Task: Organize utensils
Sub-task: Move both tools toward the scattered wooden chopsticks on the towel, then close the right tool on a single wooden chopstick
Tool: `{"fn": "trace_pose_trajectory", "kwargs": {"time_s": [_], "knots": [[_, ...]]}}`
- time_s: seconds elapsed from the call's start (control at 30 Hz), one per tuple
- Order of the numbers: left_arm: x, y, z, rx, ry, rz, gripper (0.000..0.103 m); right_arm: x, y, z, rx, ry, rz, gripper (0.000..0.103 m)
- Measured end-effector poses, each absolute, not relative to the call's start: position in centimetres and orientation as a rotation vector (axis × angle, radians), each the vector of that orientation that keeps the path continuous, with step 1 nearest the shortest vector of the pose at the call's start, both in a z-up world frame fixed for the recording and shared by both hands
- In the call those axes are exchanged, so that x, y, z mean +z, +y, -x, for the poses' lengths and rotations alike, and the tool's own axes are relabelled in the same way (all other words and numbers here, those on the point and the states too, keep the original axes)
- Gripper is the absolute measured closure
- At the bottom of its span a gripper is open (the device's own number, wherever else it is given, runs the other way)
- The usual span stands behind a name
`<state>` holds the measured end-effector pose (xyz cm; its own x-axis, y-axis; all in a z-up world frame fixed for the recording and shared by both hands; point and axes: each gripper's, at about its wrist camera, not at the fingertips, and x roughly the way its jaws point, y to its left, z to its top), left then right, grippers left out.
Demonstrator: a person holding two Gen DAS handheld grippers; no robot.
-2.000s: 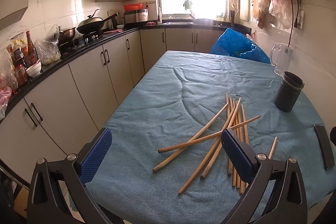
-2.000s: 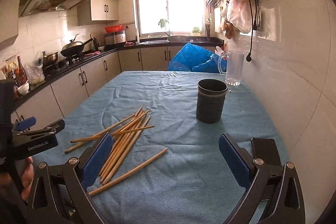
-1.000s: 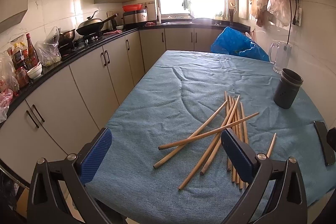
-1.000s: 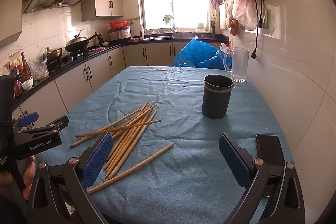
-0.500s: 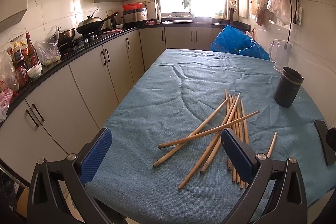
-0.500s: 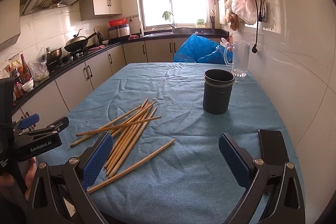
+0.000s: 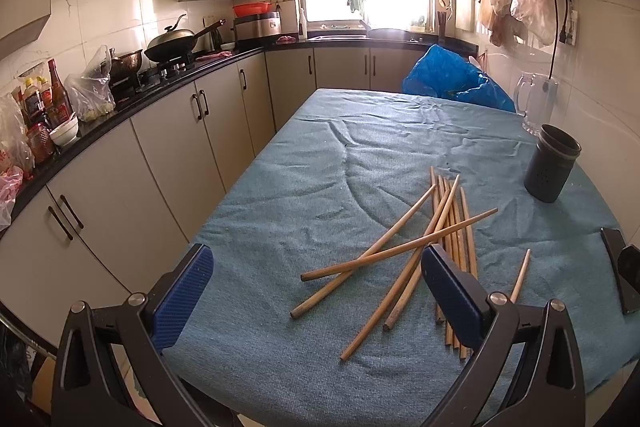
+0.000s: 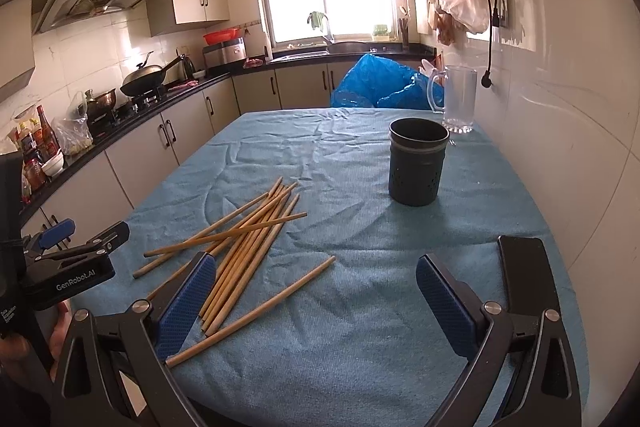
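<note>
Over on the far left of both grippers runs a kitchen counter (image 7: 132, 99) with a wok (image 7: 172, 45) on the stove. The left gripper (image 7: 316, 285) hangs just above the near edge of the table, and its blue pads (image 7: 184, 287) are wide apart with nothing between them. Seen from the right wrist camera, that left gripper sits low at the left side, held by a hand (image 8: 60, 323).

Right in front of the left gripper lies a messy pile of wooden chopsticks (image 7: 448, 223) on the blue tablecloth (image 7: 320, 163). Some lie side by side and a few cross over the others. One chopstick (image 8: 256, 311) lies alone, just to the right of the pile.

The right gripper (image 8: 316, 299) is also wide open and holds nothing. The pile is ahead of it and to its left, partly behind its left pad.

Farther ahead and a bit to the right stands a dark holder cup (image 8: 418, 167), upright and well apart from the chopsticks. Behind it is a clear glass mug (image 8: 458, 99) and a blue plastic bag (image 8: 372, 87). A flat black phone (image 8: 524, 275) lies just beside the right gripper's right pad.
</note>
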<state>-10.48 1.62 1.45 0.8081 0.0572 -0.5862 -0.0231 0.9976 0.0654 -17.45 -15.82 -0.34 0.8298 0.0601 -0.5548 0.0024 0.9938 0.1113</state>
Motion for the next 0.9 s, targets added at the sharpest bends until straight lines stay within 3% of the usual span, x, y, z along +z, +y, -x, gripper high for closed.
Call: {"fn": "trace_pose_trajectory", "kwargs": {"time_s": [0.33,0.53,0.63,0.8,0.9], "knots": [[0.7,2.9,9.3,0.054,0.667,-0.041,0.0,-2.1,-18.5,14.7,0.079,0.739,-0.29,0.008],[0.0,4.2,8.2,0.048,0.703,-0.028,0.0,-3.9,-20.4,11.1,0.091,0.889,-0.432,0.041],[-0.4,4.7,7.9,0.042,0.713,-0.031,0.007,-4.9,-20.5,9.1,0.105,0.962,-0.475,0.058],[-1.0,5.9,7.3,0.049,0.732,-0.021,0.016,-7.6,-19.7,6.0,0.118,1.1,-0.55,0.058],[-1.3,6.5,6.9,0.056,0.741,-0.011,0.016,-8.9,-19.1,4.6,0.089,1.151,-0.549,0.058]]}}
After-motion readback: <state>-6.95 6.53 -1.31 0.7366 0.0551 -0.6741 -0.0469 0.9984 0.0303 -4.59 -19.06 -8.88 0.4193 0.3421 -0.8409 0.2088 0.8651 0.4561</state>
